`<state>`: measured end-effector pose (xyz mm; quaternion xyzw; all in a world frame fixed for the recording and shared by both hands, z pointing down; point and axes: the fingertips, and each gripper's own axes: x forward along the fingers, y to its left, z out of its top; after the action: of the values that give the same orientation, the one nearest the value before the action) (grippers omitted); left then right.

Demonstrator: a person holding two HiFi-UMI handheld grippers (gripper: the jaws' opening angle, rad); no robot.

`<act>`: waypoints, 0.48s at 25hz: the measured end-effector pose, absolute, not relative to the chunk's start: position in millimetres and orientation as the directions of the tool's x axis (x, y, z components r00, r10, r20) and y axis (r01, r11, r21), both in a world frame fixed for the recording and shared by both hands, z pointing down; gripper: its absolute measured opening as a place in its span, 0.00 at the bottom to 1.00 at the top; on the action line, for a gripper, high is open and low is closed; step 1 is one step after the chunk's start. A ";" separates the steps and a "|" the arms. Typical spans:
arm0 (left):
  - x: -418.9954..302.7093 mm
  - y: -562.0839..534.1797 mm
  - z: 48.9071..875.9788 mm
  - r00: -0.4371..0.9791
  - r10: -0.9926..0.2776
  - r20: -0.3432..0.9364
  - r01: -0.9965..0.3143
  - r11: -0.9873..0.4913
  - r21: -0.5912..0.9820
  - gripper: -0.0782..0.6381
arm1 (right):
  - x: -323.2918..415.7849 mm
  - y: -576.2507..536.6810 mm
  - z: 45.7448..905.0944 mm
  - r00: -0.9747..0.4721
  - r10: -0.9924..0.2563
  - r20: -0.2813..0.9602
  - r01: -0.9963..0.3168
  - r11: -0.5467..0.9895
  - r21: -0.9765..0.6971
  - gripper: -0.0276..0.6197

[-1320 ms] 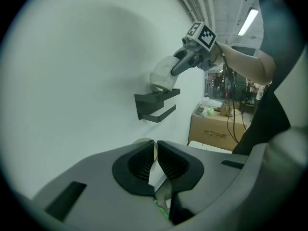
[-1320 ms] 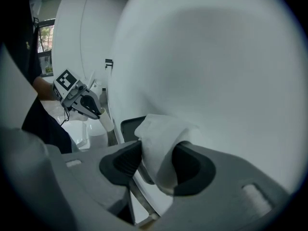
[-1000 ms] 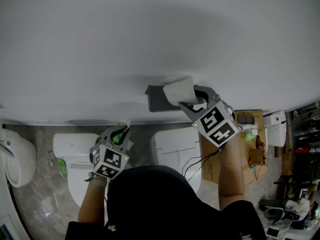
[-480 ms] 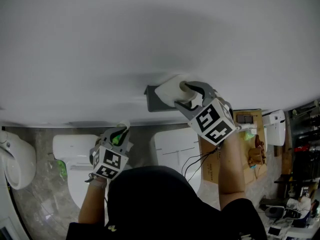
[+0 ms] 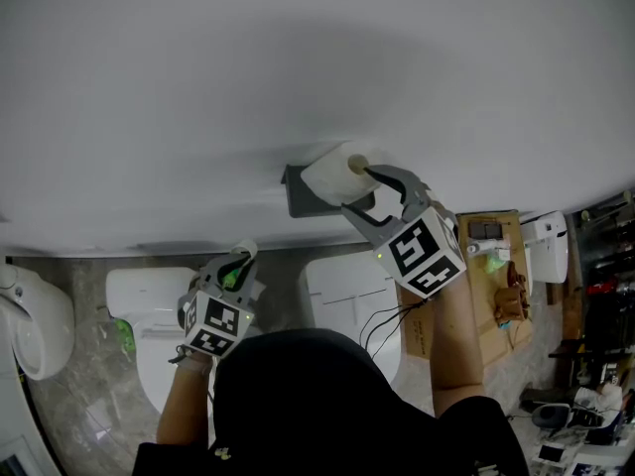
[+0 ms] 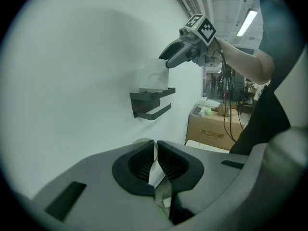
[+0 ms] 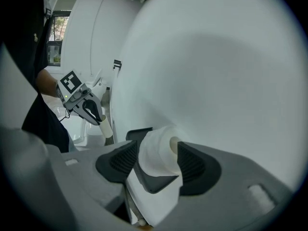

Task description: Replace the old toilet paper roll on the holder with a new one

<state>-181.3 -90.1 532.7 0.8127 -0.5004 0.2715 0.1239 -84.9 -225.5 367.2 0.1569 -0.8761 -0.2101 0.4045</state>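
Two grippers, one toilet paper roll, one cardboard tube, one wall holder and two white toilets show in the head view. The roll sits at the holder's top, between the wide-spread jaws of the right gripper.

In the left gripper view, the left gripper clamps the one tube in nearly closed jaws. The roll lies just under the right gripper's tips, above the holder.

In the right gripper view, the one roll fills the gap between the parted pads, against the holder. The tube hangs well apart.
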 end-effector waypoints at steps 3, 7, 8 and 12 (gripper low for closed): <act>-179.3 -86.5 533.4 0.350 -0.746 0.566 -0.881 -0.468 -0.072 0.16 | -81.2 -218.9 365.8 -0.634 -0.444 0.633 -0.114 0.863 0.491 0.45; -175.4 -83.6 533.6 0.352 -0.744 0.567 -0.880 -0.470 -0.070 0.16 | -76.6 -215.2 367.9 -0.645 -0.441 0.624 -0.127 0.867 0.482 0.45; -174.4 -82.4 533.6 0.353 -0.743 0.569 -0.879 -0.471 -0.070 0.16 | -75.2 -214.0 369.6 -0.644 -0.439 0.627 -0.128 0.869 0.478 0.45; -171.3 -78.8 533.1 0.352 -0.742 0.570 -0.879 -0.471 -0.070 0.16 | -71.8 -210.1 371.9 -0.657 -0.437 0.615 -0.148 0.874 0.463 0.45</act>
<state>-171.3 -78.8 533.1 0.8128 -0.4987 0.2740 0.1250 -71.8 -210.1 371.9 0.1641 -0.8902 -0.1900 0.3802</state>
